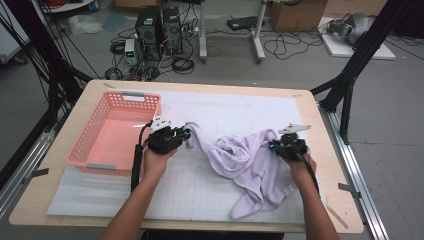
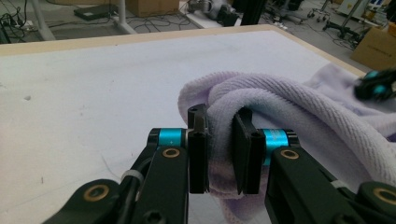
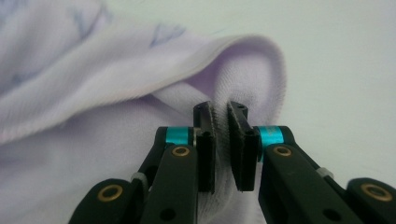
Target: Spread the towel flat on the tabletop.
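Note:
A lilac knitted garment [image 1: 245, 160] lies crumpled on the white mat [image 1: 225, 107], right of centre. My left gripper [image 1: 186, 134] holds its left end, and in the left gripper view a bunched fold of the garment [image 2: 289, 112] is pinched by the left gripper [image 2: 219, 126]. My right gripper [image 1: 272, 146] sits at the garment's upper right edge. In the right gripper view the right gripper [image 3: 220, 114] is shut on a folded hem of the garment [image 3: 116, 70]. The right gripper [image 2: 376, 86] also shows blurred at the far right of the left gripper view.
A pink plastic basket [image 1: 80, 150] stands on the left side of the table, just left of my left hand. The wooden table edge [image 1: 330, 150] runs close to my right hand. Cables, computers and boxes lie on the floor beyond.

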`<control>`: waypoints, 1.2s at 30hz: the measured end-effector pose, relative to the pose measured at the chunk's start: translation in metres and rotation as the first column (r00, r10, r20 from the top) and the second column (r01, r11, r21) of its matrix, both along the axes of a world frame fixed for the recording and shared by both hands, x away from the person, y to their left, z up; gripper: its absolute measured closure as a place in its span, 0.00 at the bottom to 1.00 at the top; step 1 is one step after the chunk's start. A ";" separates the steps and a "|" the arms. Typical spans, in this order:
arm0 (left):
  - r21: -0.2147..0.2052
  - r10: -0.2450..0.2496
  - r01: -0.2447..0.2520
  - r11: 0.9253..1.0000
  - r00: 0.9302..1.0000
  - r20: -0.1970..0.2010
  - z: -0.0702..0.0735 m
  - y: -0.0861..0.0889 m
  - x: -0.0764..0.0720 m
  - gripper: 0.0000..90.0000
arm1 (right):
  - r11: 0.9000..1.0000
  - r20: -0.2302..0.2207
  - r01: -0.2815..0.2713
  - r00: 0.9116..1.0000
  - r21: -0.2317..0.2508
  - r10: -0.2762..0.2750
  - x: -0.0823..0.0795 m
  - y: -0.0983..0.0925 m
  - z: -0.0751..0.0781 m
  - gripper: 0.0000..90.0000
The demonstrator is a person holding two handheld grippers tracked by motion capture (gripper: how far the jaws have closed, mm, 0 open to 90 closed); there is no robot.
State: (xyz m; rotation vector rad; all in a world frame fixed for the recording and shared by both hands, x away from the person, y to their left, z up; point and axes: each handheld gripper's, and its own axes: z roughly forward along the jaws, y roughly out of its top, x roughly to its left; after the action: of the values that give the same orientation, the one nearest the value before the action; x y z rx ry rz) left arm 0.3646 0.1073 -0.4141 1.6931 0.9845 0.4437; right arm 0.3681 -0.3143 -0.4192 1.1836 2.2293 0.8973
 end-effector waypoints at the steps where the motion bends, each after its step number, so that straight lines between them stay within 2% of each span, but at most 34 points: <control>1: 0.004 0.001 -0.001 1.000 1.000 0.004 -0.001 -0.001 0.000 0.87 | 0.999 0.030 0.033 0.999 -0.010 -0.033 -0.003 -0.009 0.007 0.91; 2: 0.008 0.008 -0.008 1.000 1.000 0.007 -0.001 -0.002 0.001 0.87 | 0.998 0.060 0.064 0.996 -0.025 -0.062 -0.006 -0.017 0.015 0.91; 4: 0.002 0.021 -0.021 1.000 1.000 0.004 -0.003 -0.005 0.002 0.87 | 0.994 0.116 0.109 0.988 -0.025 -0.105 -0.014 -0.031 0.031 0.91; 5: 0.006 0.028 -0.028 1.000 1.000 0.008 -0.003 -0.006 0.003 0.87 | 0.993 0.128 0.113 0.986 -0.015 -0.110 -0.018 -0.037 0.037 0.91; 7: 0.011 0.050 -0.050 0.999 0.999 0.007 -0.006 -0.008 0.006 0.87 | 0.994 0.151 0.102 0.984 -0.029 -0.096 -0.028 -0.043 0.047 0.91; 10: 0.019 0.069 -0.069 0.997 0.998 -0.014 -0.012 -0.008 0.010 0.87 | 0.999 0.145 0.022 0.989 -0.023 -0.018 -0.045 -0.039 0.050 0.91; 13: 0.034 0.075 -0.074 0.997 0.997 -0.021 -0.013 -0.010 0.010 0.85 | 0.996 0.126 -0.088 0.988 -0.020 0.090 -0.063 -0.023 0.044 0.91; 15: 0.021 0.086 -0.085 0.996 0.996 -0.035 -0.012 -0.010 0.010 0.75 | 0.988 0.111 -0.153 0.982 -0.011 0.153 -0.073 -0.010 0.038 0.91; 18: 0.025 0.094 -0.094 0.995 0.995 -0.037 -0.008 -0.008 0.007 0.58 | 0.974 0.080 -0.226 0.971 -0.007 0.226 -0.082 0.009 0.026 0.91; 20: 0.015 0.084 -0.084 0.996 0.996 -0.033 -0.004 -0.006 0.004 0.52 | 0.965 0.054 -0.261 0.964 0.012 0.260 -0.087 0.019 0.017 0.91; 23: 0.010 0.060 -0.060 0.998 0.998 -0.014 0.002 -0.006 -0.002 0.49 | 0.948 0.019 -0.316 0.949 0.030 0.316 -0.094 0.031 0.005 0.91; 26: -0.007 -0.017 0.017 1.000 0.999 -0.034 0.003 -0.012 -0.007 0.49 | 0.923 0.007 -0.374 0.927 0.084 0.375 -0.102 0.041 0.002 0.91; 27: 0.005 -0.044 0.044 0.999 0.998 -0.045 0.002 -0.017 -0.009 0.49 | 0.914 0.012 -0.396 0.918 0.093 0.396 -0.103 0.044 0.001 0.91; 29: 0.032 -0.087 0.090 0.995 0.994 -0.072 -0.002 -0.028 -0.013 0.48 | 0.901 0.002 -0.425 0.905 0.091 0.426 -0.107 0.049 0.002 0.91; 31: 0.068 -0.104 0.111 0.992 0.990 -0.099 -0.010 -0.038 -0.015 0.45 | 0.886 -0.012 -0.455 0.889 0.092 0.458 -0.108 0.052 0.002 0.91; 32: 0.075 -0.099 0.108 0.991 0.988 -0.115 -0.014 -0.043 -0.016 0.41 | 0.877 -0.015 -0.472 0.880 0.092 0.475 -0.110 0.053 0.003 0.91; 34: 0.086 -0.099 0.113 0.990 0.984 -0.147 -0.023 -0.052 -0.016 0.37 | 0.853 -0.027 -0.515 0.855 0.082 0.519 -0.114 0.055 0.005 0.91; 36: 0.097 -0.105 0.123 0.988 0.979 -0.174 -0.030 -0.061 -0.015 0.35 | 0.832 -0.030 -0.548 0.833 0.087 0.552 -0.118 0.058 0.005 0.91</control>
State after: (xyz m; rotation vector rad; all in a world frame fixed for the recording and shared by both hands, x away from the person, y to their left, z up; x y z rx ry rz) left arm 0.3499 0.0459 -0.4440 1.8984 0.9924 0.2857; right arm 0.2504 -0.2561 -0.4143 0.5834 2.6567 1.1806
